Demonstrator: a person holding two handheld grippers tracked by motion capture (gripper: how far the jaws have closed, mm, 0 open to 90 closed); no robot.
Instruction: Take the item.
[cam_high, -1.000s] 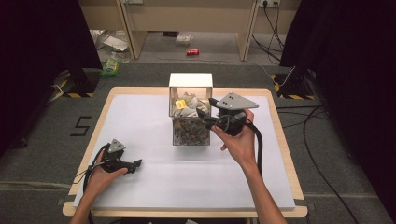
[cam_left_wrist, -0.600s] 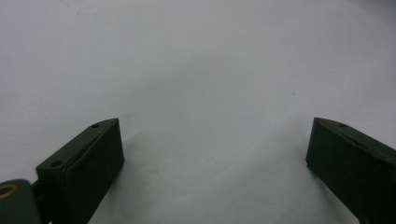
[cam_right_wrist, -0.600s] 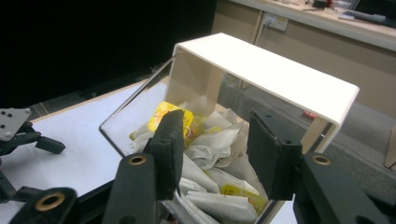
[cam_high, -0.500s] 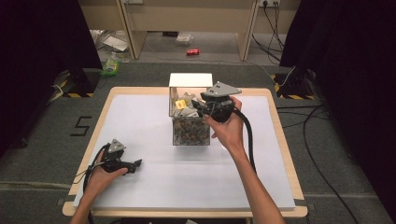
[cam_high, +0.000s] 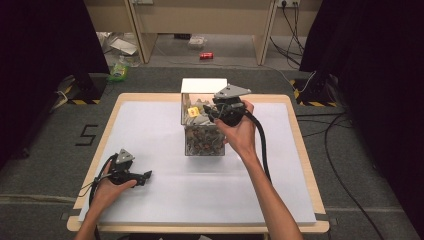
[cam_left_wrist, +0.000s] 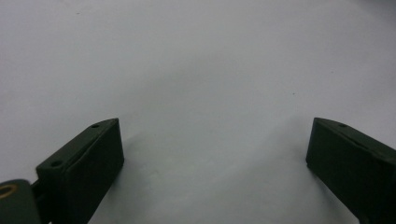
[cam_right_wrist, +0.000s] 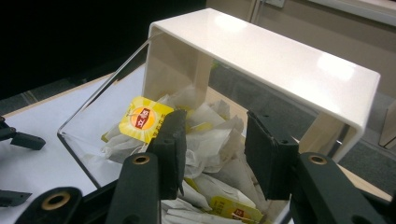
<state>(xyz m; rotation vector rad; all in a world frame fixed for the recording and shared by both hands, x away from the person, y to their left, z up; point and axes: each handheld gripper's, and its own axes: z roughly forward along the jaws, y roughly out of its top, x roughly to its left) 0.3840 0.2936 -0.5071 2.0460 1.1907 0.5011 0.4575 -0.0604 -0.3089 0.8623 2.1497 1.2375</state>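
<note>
Left claw (cam_left_wrist: 212, 154) agape, right claw (cam_right_wrist: 212, 154) half-open

I see my 2 forearms bare, no sleeves. Each hand carries a black gripper: the right gripper (cam_high: 223, 111) has a grey three-cornered plate and thick black cable, the left gripper (cam_high: 131, 174) thinner cable. Brass-coloured rivets mark the jaw arms.

A clear acrylic box (cam_high: 202, 142) stands upright near the middle of the white table mat, its far end capped by a white cover (cam_right_wrist: 280, 60) that bridges the open top. It is heaped with white paper tea bags (cam_right_wrist: 210, 140), crumpled and lying at all angles. One yellow tag (cam_right_wrist: 144, 119) with a red logo sits on top of the pile, and another (cam_right_wrist: 233, 207) seems to lie lower down, partly buried.
</note>
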